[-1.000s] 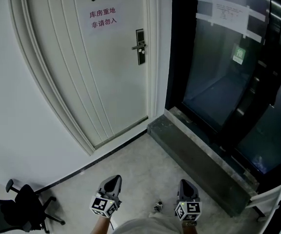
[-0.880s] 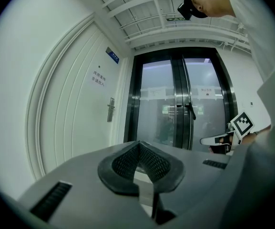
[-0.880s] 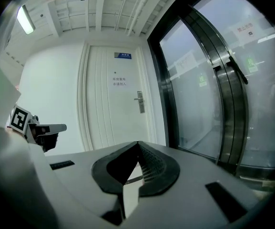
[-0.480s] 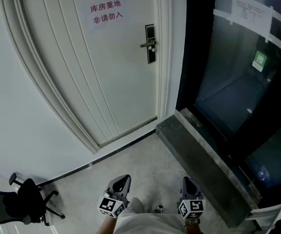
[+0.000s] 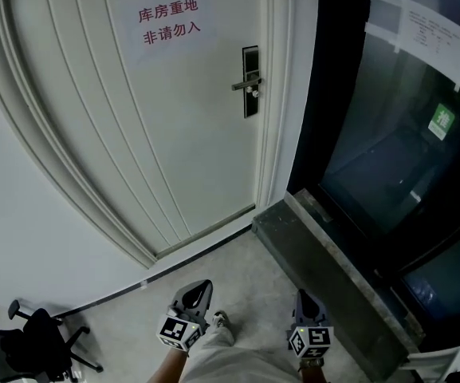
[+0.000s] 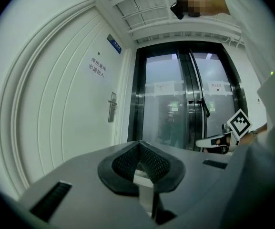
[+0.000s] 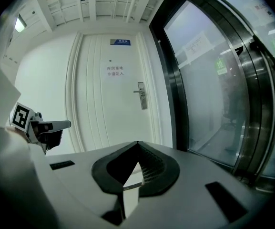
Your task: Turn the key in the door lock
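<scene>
The door lock (image 5: 250,106), a dark narrow plate, sat at the right edge of the white door (image 5: 134,134). Its long axis ran up and down the door, and its lever handle (image 5: 242,84) pointed left toward the door's middle. A small bright spot just under the lever might have been the key, too small to tell. The left gripper (image 5: 204,284) and right gripper (image 5: 303,295) were held low, well apart from the lock and aimed toward the door, each with its 2 jaws clenched together on nothing.
</scene>
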Available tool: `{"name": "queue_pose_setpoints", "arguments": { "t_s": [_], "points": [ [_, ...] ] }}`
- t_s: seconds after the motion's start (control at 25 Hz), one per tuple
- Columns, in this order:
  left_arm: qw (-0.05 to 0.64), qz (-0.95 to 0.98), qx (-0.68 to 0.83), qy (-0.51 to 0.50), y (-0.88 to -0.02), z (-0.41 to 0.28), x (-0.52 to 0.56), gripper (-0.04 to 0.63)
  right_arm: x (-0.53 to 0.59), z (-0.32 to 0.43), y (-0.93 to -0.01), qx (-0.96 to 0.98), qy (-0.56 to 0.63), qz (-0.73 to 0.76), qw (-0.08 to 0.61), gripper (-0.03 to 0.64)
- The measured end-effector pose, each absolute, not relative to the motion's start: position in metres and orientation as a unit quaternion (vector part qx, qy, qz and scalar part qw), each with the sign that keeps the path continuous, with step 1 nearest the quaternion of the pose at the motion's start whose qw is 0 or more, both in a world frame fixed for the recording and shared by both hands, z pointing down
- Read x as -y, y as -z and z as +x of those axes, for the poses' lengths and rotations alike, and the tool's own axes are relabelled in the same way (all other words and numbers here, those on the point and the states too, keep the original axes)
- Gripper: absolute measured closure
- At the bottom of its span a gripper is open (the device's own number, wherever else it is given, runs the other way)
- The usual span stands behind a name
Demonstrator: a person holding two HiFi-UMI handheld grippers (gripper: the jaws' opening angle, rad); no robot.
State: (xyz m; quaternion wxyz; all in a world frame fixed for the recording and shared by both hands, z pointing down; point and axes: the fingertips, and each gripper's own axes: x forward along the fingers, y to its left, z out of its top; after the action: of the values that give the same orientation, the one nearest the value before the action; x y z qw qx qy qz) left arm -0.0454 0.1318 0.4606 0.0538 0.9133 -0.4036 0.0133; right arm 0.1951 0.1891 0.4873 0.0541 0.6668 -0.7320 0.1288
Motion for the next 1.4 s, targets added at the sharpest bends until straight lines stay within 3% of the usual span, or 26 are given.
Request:
{"name": "queue_pose_setpoints", "arguments": {
  "t_s": [0.8, 1.4],
  "points": [
    [0.042, 0.936, 0.348, 0.015, -0.438, -0.075, 0.069, 0.592, -0.013, 0.133, -0.474, 0.711, -0.088, 0.692, 0.085, 0.615],
    [0.051, 0.918, 0.393, -0.018, -0.461, -0.050, 0.172, 0.592, 0.119, 0.191, -0.485, 0.727, -0.093, 0.675, 0.086, 0.615]
  ]
}}
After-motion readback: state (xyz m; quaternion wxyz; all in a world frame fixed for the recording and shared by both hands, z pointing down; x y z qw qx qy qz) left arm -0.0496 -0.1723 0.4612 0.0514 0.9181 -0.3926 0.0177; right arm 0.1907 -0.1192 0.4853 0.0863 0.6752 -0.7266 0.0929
